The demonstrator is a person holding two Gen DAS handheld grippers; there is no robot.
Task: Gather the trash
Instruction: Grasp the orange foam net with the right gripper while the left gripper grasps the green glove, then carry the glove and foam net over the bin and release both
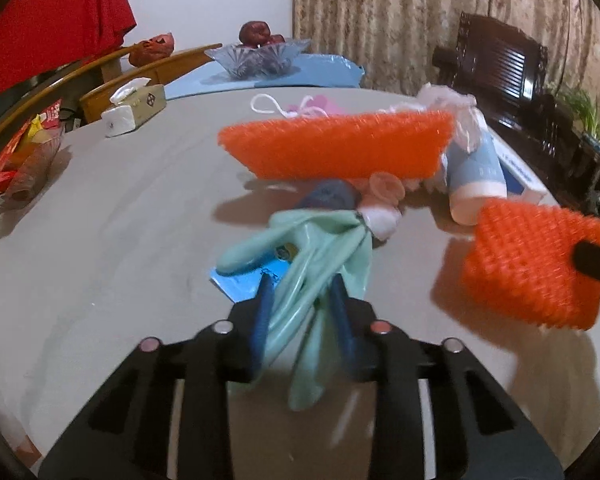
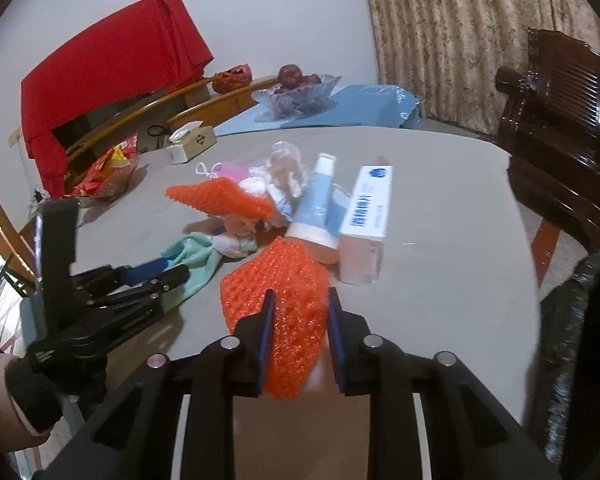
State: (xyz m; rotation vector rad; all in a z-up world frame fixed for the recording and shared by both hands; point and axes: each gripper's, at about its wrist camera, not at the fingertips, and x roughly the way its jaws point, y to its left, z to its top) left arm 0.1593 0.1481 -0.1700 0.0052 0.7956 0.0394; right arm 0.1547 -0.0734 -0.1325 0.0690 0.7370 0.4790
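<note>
My left gripper (image 1: 302,284) is shut on a mint-green rubber glove (image 1: 312,256) that hangs just above the grey table; it also shows in the right wrist view (image 2: 198,258). My right gripper (image 2: 300,300) is shut on an orange foam net (image 2: 280,300), which appears at the right of the left wrist view (image 1: 532,264). A second orange foam net (image 1: 336,144) lies on the trash pile behind. A blue-and-white tube (image 2: 316,208), a white carton (image 2: 368,220), crumpled tissues (image 2: 236,240) and clear plastic wrap (image 2: 284,164) lie in the pile.
A blue leaflet (image 1: 256,276) lies under the glove. A tissue box (image 1: 134,110), a snack bag (image 1: 24,156), a glass fruit bowl (image 1: 260,56) on a blue mat, and dark wooden chairs (image 2: 564,128) ring the table (image 1: 100,240).
</note>
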